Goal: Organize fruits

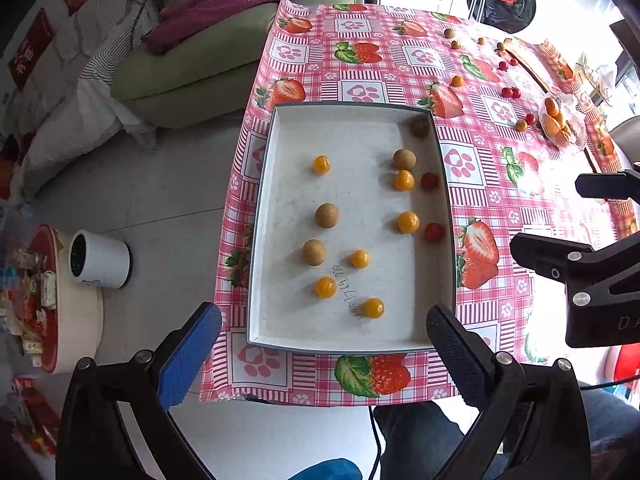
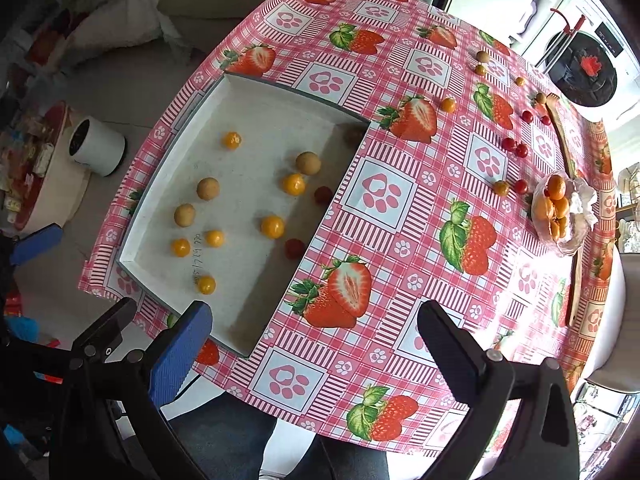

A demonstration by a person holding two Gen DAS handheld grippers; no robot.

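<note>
Both grippers hang above the table with nothing between the jaws. The left gripper [image 1: 324,344] stands wide over the near edge of the white tray [image 1: 262,216]; the right gripper [image 2: 314,344] stands fully spread at lower centre, over the strawberry tablecloth [image 2: 400,216]. The tray holds yellow, brown and red fruits; loose cherry tomatoes [image 2: 515,147] lie at upper right.

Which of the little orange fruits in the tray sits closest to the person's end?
The orange fruit beside the handwriting on the tray floor. It lies lowest in the left view, nearest the near rim; the other five sit farther up.
</note>
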